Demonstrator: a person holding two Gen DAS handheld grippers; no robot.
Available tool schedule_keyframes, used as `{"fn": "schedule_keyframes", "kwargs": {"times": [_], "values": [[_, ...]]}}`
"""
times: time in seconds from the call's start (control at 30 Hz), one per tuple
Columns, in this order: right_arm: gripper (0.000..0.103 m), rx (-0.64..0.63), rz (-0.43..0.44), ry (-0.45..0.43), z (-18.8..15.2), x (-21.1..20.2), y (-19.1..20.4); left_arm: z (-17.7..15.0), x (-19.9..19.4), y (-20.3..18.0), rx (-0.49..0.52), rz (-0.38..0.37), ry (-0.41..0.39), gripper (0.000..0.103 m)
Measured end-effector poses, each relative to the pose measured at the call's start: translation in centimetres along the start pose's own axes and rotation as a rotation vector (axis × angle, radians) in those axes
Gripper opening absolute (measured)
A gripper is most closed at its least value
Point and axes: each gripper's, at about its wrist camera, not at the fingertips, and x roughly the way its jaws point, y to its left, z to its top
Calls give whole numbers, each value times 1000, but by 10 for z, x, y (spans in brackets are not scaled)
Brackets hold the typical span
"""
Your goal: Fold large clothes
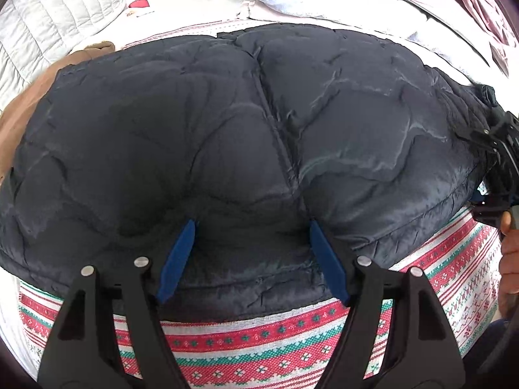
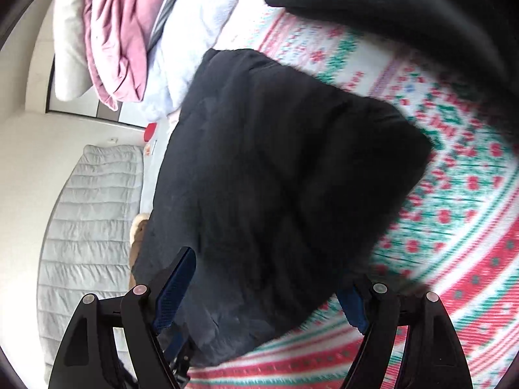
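A dark navy quilted puffer jacket (image 1: 246,123) lies folded on a red, green and white patterned cloth (image 1: 259,350). My left gripper (image 1: 251,227) is open, its blue fingers (image 1: 176,262) pressed on the jacket's near edge with the padding bulging between them. My right gripper (image 1: 496,162) shows at the jacket's right end in the left wrist view. In the right wrist view the right gripper (image 2: 269,269) is open with the jacket (image 2: 275,175) between its wide-apart fingers; the view is blurred.
A brown garment (image 1: 29,97) lies under the jacket's left end. A white quilted cover (image 1: 55,22) is at far left. A pile of white and pink bedding (image 1: 389,3) sits behind. A small red object (image 1: 139,3) lies at the back.
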Motion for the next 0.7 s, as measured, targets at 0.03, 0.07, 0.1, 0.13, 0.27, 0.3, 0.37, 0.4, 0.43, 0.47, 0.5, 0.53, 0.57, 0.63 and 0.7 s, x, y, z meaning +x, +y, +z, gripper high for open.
{"fn": "schedule_keyframes", "kwargs": {"times": [0.03,0.07,0.1,0.13,0.27,0.3,0.37,0.4,0.43,0.47,0.5,0.53,0.57,0.63,0.7], "values": [[83,-10,6,-12,-1,3,4,0,0,1,-1,-3,1,74],[83,-17,9,-18,-2,4,7,0,0,1,-1,-5,3,74],[83,-25,9,-26,-2,6,10,0,0,2,0,-7,3,74],[83,-29,9,-30,-3,5,11,0,0,2,0,-8,4,74],[62,-52,-1,-60,-4,3,16,1,1,1,-3,-10,5,74],[49,-63,-10,-71,-4,1,18,1,0,2,-3,-10,5,74],[34,-79,-11,-81,-4,-2,19,1,0,2,-4,-11,6,74],[28,-85,-8,-86,-3,-4,20,1,0,2,-6,-12,6,74],[26,-95,-3,-93,-4,-6,21,1,0,3,-6,-14,6,74],[21,-113,-5,-103,-4,-9,25,1,-1,3,-7,-17,6,74],[19,-142,-18,-119,-6,-13,31,1,-1,4,-10,-23,6,74],[17,-163,-28,-132,-7,-16,34,1,-2,5,-12,-31,6,74],[16,-205,-51,-160,-10,-21,43,1,-4,6,-16,-42,8,74],[15,-255,-79,-198,-16,-31,54,1,-8,9,-19,-69,10,74],[14,-273,-88,-221,-19,-40,58,2,-15,13,-29,-101,6,74]]}}
